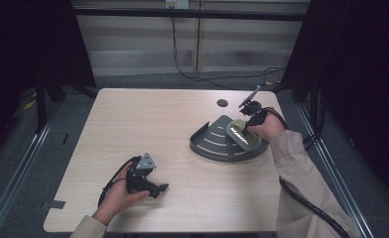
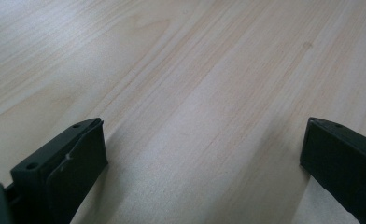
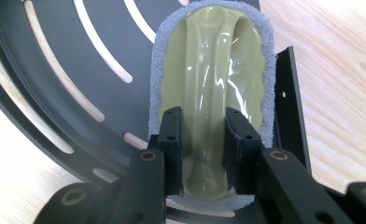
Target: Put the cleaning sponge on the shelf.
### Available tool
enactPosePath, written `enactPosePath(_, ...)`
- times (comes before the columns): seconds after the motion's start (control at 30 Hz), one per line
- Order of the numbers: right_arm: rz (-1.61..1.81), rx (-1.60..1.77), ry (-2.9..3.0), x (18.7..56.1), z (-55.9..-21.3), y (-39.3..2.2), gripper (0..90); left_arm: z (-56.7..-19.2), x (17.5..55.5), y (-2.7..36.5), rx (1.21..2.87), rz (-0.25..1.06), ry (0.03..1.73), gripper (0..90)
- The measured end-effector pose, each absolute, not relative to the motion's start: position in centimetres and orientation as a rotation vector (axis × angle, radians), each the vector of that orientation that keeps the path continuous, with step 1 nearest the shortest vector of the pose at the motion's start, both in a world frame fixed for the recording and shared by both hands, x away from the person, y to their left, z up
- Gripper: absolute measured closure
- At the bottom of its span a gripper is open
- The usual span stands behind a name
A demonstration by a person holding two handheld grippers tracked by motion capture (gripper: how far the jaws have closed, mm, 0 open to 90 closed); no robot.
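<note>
**K:** Right tool point(image 3: 202, 154) is pinching the raised handle of the scrubber point(image 3: 214, 70), jaws pressing on either side of the yellow-green ridge.

**M:** Where's the scrubber sitting?

**K:** It's lying on the dark slotted rack point(image 1: 217, 141), fan-shaped, toward the right side of the table point(image 1: 148, 124). Grey felt edge is showing all around the glossy top. In the high view the right hand point(image 1: 268, 128) is covering the tool, right over the scrubber point(image 1: 242, 134).

**M:** Left one?

**K:** Left tool point(image 2: 202, 154) is spread wide, jaws well apart, nothing between them but bare wood. It's resting low at the near left of the table, left hand point(image 1: 117, 196) gripping it.
</note>
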State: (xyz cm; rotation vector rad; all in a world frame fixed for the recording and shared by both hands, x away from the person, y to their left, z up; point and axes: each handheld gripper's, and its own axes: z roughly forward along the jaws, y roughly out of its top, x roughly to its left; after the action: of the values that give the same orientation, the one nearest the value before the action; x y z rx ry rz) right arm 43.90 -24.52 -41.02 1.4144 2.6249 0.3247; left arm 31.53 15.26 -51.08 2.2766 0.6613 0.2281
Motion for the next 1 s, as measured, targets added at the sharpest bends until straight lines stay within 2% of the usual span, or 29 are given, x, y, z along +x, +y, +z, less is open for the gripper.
enactPosePath(1.0, 0.278, 1.467, 2.642, 44.2, -42.6, -26.5, 70.8, -51.1, 31.5, 15.3, 2.277, 0.228, 0.661, 0.0)
